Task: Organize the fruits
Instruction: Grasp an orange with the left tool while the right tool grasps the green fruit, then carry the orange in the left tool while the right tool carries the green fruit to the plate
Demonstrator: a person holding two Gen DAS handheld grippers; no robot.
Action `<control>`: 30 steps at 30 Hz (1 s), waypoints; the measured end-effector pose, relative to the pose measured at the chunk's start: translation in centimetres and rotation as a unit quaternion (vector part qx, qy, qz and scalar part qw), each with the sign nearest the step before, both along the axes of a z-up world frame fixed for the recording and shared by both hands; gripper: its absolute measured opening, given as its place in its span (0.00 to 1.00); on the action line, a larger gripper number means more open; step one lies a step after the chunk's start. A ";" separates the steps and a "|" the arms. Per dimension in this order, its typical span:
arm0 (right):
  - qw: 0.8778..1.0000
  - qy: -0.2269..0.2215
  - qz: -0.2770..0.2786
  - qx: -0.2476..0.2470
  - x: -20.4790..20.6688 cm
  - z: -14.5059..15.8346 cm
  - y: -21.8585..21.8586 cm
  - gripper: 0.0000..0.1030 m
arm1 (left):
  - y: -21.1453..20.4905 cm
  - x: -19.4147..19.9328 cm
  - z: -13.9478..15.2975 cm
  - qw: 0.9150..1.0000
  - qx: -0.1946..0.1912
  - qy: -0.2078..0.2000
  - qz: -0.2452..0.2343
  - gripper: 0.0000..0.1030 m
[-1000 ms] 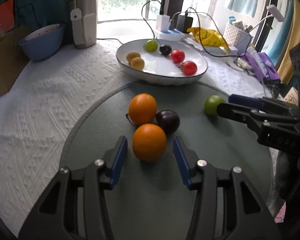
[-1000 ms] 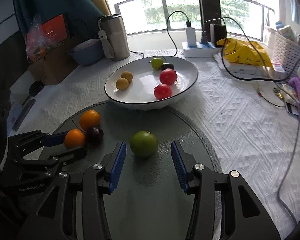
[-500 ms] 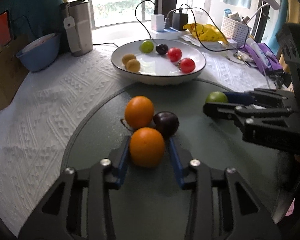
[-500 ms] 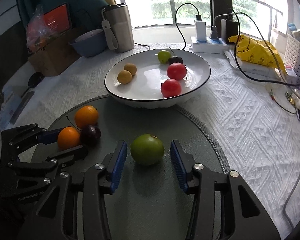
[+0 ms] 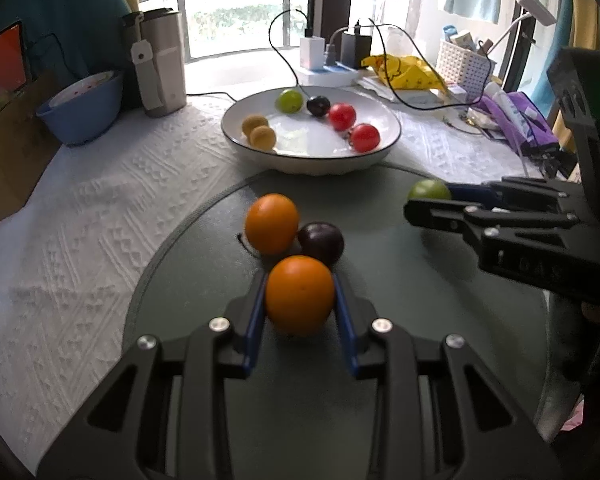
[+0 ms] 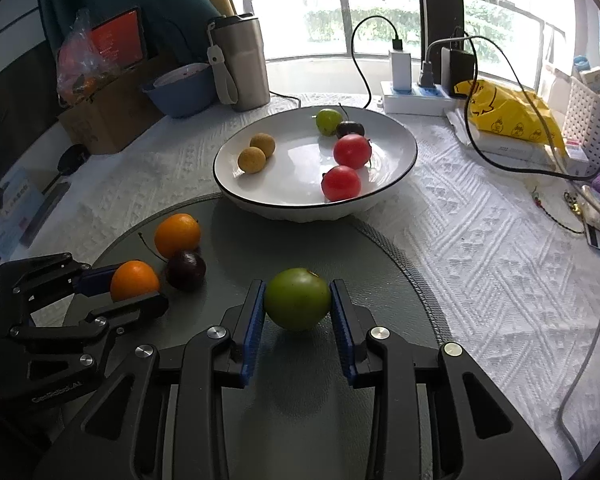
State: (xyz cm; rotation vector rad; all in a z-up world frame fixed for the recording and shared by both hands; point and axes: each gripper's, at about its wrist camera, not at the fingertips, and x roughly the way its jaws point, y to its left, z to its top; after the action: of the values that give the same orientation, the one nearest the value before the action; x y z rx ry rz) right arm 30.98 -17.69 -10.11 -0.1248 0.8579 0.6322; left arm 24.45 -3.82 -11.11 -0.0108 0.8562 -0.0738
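Observation:
My left gripper (image 5: 300, 296) is shut on an orange (image 5: 300, 294) on the dark green mat (image 5: 380, 360). A second orange (image 5: 272, 223) and a dark plum (image 5: 321, 242) sit just beyond it. My right gripper (image 6: 298, 300) is shut on a green fruit (image 6: 297, 298) on the mat (image 6: 300, 400); that fruit also shows in the left wrist view (image 5: 428, 190). The white bowl (image 6: 396, 168) behind holds two red fruits, two yellow-brown fruits, a green one and a dark one.
A steel tumbler (image 6: 242, 64) and a blue bowl (image 6: 180, 90) stand at the back left. A power strip with chargers and cables (image 6: 416, 96), a yellow bag (image 6: 508, 114) and a white basket (image 6: 588, 116) lie at the back right on the white cloth.
Both grippers have closed: the left onto the near orange, the right onto the green fruit. Both cameras have moved slightly closer to the bowl.

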 end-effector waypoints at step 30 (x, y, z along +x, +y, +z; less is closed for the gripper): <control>0.995 -0.093 -0.028 0.003 -5.7 8.1 -1.4 0.33 | 0.1 -4.2 7.7 0.994 -0.009 -0.105 -0.023 0.32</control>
State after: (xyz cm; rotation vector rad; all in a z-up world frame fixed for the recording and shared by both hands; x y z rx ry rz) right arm 25.32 -19.11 -2.04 -0.1515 0.6766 0.5609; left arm 20.24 -3.74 -3.41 -0.0001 0.6454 -0.1242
